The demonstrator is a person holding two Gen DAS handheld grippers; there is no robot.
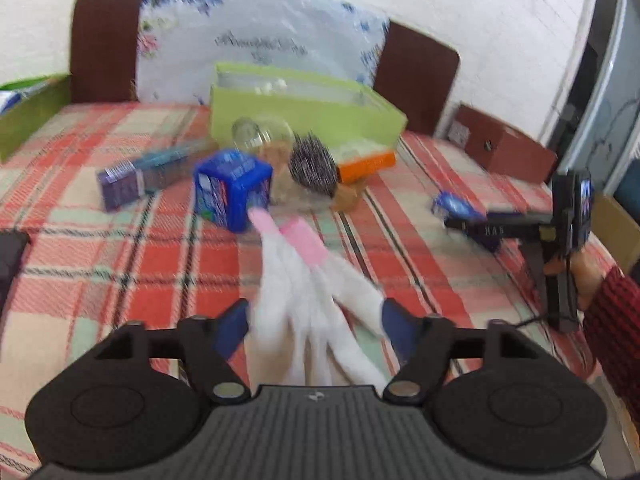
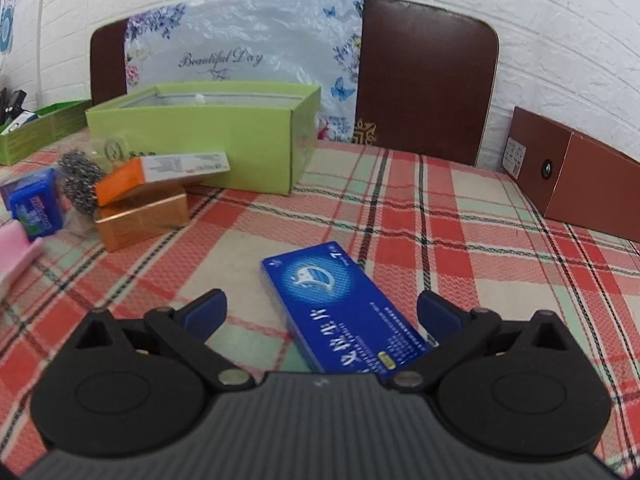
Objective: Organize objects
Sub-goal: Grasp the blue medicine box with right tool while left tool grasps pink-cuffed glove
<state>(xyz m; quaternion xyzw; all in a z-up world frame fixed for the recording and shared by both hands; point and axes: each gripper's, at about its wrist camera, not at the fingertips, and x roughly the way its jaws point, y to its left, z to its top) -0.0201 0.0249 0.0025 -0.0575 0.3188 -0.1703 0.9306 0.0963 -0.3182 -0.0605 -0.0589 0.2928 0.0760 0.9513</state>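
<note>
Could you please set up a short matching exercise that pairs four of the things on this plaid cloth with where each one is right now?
Things
1. white and pink glove
2. flat blue box
3. orange and white carton
4. steel scourer

Places
A. propped on the copper box
B. between the right gripper jaws
C. between the left gripper jaws
D. between the blue cube box and the orange carton

Pairs: 1-C, 2-B, 3-A, 4-D
</note>
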